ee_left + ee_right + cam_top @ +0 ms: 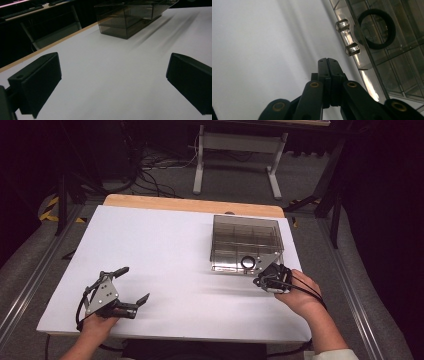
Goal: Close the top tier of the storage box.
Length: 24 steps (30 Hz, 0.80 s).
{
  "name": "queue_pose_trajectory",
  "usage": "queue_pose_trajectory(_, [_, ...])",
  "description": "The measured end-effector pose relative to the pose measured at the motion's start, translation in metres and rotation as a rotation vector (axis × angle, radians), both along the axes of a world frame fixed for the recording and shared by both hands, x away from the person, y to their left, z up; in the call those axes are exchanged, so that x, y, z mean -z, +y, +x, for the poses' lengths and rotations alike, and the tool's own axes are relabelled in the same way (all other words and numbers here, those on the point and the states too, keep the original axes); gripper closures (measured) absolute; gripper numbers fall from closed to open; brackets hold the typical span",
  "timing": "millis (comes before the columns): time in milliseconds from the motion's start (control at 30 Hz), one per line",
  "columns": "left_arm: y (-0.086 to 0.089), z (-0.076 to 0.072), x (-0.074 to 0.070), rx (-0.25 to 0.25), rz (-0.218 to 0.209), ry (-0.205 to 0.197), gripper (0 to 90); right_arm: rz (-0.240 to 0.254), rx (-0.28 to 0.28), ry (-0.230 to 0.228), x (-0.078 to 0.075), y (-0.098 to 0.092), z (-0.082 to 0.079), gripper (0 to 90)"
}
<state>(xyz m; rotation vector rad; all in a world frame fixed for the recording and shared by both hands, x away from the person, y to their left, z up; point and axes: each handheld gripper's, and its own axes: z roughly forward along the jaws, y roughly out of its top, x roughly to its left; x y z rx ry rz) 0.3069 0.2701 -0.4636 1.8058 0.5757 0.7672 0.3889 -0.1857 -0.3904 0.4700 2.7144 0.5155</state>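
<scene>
A smoky transparent box (245, 244) with inner compartments stands on the white table (165, 255), at its right side. A clear handle (347, 37) and a black ring (377, 28) sit on its near face. My right gripper (260, 281) is shut with nothing between its jaws, its tips just in front of the box's near right corner, a little short of the handle. My left gripper (135, 285) rests open near the table's front left, its jaws wide apart over bare table. In the left gripper view the box (130, 17) lies far ahead.
A wooden table edge (195, 204) runs along the far side. Beyond it stand a white desk frame (235, 155) and loose cables (150, 175) on the floor. Metal rails flank the table on both sides.
</scene>
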Motion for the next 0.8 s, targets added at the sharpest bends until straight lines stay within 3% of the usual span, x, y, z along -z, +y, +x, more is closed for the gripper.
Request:
queue_pose_trajectory(333, [0.0, 0.001, 0.0, -0.012, 0.009, -0.009, 0.8, -0.016, 0.034, 0.001, 0.009, -0.007, 0.008, 90.0])
queue_pose_trajectory(500, [0.0, 0.0, 0.001, -0.009, -0.006, 0.002, 0.8, -0.008, 0.048, -0.019, 0.009, -0.01, 0.009, 90.0])
queue_pose_trajectory(800, [0.0, 0.001, 0.0, -0.012, 0.009, -0.01, 0.8, -0.001, 0.063, -0.04, 0.006, -0.013, 0.014, 90.0])
